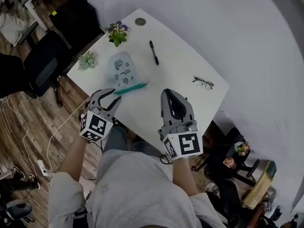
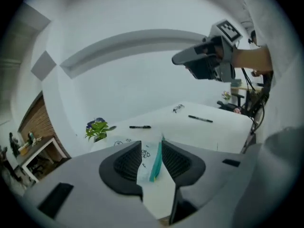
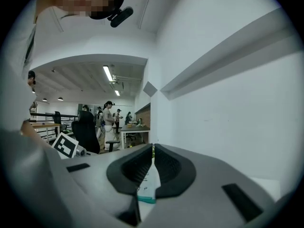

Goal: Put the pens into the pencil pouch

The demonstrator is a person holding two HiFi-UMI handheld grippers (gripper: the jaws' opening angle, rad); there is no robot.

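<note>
A translucent pale-blue pencil pouch (image 1: 121, 69) with printed figures lies on the white table (image 1: 175, 65). A teal pen (image 1: 130, 88) rests at its near edge, and a black pen (image 1: 153, 52) lies farther back. My left gripper (image 1: 110, 99) hovers just short of the teal pen, open with nothing between its jaws. In the left gripper view the teal pen (image 2: 155, 167) and pouch (image 2: 145, 161) show through the gap of the left gripper (image 2: 151, 144), and two black pens (image 2: 140, 127) (image 2: 200, 119) lie beyond. My right gripper (image 1: 170, 93) is shut and empty, to the right of the teal pen.
Glasses (image 1: 203, 83) lie at the table's right. Two small potted plants (image 1: 117, 33) (image 1: 88, 61) stand along the left edge and a round disc (image 1: 140, 21) sits at the far corner. Black office chairs (image 1: 45, 65) stand on the wooden floor to the left.
</note>
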